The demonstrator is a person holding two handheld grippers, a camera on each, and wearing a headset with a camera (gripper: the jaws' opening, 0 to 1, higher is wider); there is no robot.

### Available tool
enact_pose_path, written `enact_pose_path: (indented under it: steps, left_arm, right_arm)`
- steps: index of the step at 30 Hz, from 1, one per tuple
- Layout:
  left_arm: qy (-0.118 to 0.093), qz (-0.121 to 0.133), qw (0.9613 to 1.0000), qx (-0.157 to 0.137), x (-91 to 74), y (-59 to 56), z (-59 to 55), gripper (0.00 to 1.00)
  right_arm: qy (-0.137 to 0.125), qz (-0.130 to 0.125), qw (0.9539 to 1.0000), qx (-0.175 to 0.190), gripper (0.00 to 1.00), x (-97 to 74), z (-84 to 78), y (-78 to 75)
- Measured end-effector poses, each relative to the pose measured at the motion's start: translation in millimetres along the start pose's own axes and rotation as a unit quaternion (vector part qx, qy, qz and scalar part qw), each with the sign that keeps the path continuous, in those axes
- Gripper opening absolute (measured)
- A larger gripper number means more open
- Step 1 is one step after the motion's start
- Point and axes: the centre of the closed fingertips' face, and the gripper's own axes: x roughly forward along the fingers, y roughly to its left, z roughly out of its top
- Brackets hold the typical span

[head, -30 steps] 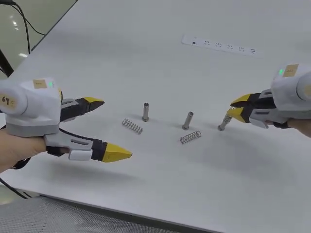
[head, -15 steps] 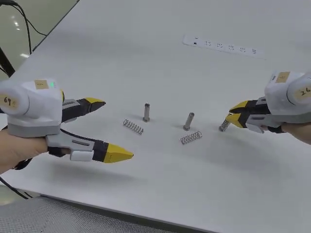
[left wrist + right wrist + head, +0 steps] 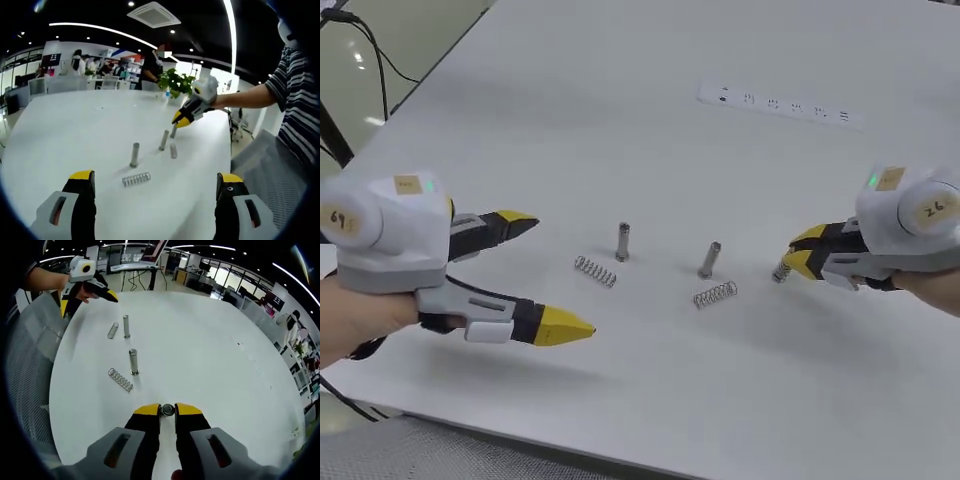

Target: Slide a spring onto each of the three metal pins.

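Two bare metal pins stand upright mid-table, the left pin [image 3: 623,241] [image 3: 126,326] [image 3: 134,154] and the middle pin [image 3: 710,259] [image 3: 133,361] [image 3: 164,140]. A loose spring [image 3: 594,271] [image 3: 113,330] [image 3: 136,179] lies beside the left pin, and another spring [image 3: 715,294] [image 3: 120,379] beside the middle one. The right pin [image 3: 781,271] [image 3: 167,410] carries a spring. My right gripper [image 3: 803,252] [image 3: 167,410] is shut on its top. My left gripper [image 3: 542,273] [image 3: 156,180] hovers open and holds nothing, left of the pins.
A white power strip [image 3: 780,103] lies far back on the white table [image 3: 620,120]. The table's near edge [image 3: 620,455] runs close below the left gripper. A person's striped sleeve [image 3: 295,100] is behind the right gripper.
The right gripper has come down closer to the table over the right pin, so less of the pin shows. The left gripper has stayed open in place.
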Motion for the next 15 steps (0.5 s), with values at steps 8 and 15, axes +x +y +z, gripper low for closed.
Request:
enact_pose_path:
  steps: [8,15]
  left_arm:
    - [0.0,-0.001,1.0,0.0,1.0,0.2,0.9,0.98]
    - [0.0,-0.001,1.0,0.0,1.6,-0.2,1.6,0.98]
  right_arm:
    - [-0.008,0.0,0.9999,0.014,0.11,-1.4,1.5,-1.1]
    - [-0.022,-0.004,0.9995,0.021,0.12,-6.5,8.0,-3.6]
